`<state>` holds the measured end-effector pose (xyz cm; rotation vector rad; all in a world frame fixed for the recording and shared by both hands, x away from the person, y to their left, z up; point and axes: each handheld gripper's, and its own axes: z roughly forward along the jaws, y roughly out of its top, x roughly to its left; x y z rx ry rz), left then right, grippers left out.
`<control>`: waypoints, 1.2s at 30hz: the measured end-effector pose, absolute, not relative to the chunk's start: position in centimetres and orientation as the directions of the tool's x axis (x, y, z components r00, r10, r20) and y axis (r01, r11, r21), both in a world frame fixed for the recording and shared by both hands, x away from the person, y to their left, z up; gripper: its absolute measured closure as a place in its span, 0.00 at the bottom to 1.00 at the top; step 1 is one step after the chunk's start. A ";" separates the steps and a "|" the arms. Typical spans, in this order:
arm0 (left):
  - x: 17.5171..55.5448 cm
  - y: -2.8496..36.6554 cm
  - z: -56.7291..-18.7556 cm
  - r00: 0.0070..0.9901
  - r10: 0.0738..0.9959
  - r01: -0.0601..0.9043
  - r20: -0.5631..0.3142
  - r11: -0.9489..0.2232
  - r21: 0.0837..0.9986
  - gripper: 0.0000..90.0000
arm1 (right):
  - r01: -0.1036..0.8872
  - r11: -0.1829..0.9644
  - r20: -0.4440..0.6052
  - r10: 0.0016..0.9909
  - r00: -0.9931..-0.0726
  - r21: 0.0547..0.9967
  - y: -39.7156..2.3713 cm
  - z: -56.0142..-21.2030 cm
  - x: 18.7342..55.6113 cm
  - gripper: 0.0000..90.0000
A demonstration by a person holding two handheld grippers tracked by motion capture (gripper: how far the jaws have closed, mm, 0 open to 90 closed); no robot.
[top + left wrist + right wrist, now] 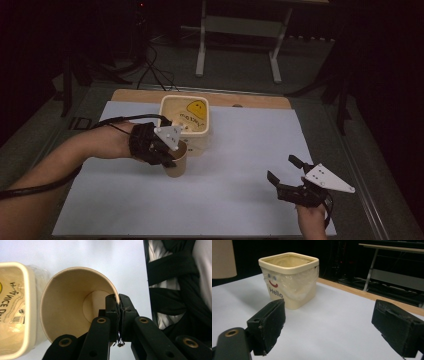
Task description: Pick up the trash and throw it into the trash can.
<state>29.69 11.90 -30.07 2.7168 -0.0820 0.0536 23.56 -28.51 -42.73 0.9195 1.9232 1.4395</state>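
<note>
The left hand-held gripper (169,159) has its jaws pinched tight on the rim of a paper cup (176,164): in the left gripper view one jaw sits inside the cup's wall and the other outside, with the thin wall squeezed between the pads. The cup (75,305) is empty, its round bottom plainly visible. In the high view it is near the middle of the white sheet (225,185) that covers the table, just in front of a square cream tub (184,120); the cup's far side is close against the tub's near wall, and whether they touch I cannot tell. In the right gripper view the cup's lower edge (223,258) appears at the top left, above the level of the sheet.

The right hand-held gripper (282,172) is well apart from it, near the front right of the sheet, with its jaws spread wide and nothing between them. Its view looks across bare sheet towards the tub (289,280), which has a smiling face and the word "Hello" on its side and clear film wrinkled under its rim.

Between the two grippers the sheet is bare. A strip of the table's wooden edge (250,100) shows behind the tub, and the sheet's right edge runs just beside the right gripper.
</note>
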 end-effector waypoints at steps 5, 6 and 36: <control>29.9 11.9 -29.2 0.997 -0.047 -0.071 0.069 -0.910 0.408 0.98 | 0.192 0.189 -0.035 0.794 -0.607 0.963 -28.5 -42.7 23.6 0.13; 30.2 11.8 -28.2 0.996 -0.044 -0.070 0.073 -0.907 0.414 0.98 | 0.194 0.188 -0.032 0.793 -0.608 0.963 -28.5 -42.8 23.6 0.13; 36.4 11.3 -23.7 0.988 0.051 -0.009 0.149 -0.926 0.378 0.98 | 0.200 0.204 -0.038 0.786 -0.617 0.958 -28.3 -43.0 23.7 0.13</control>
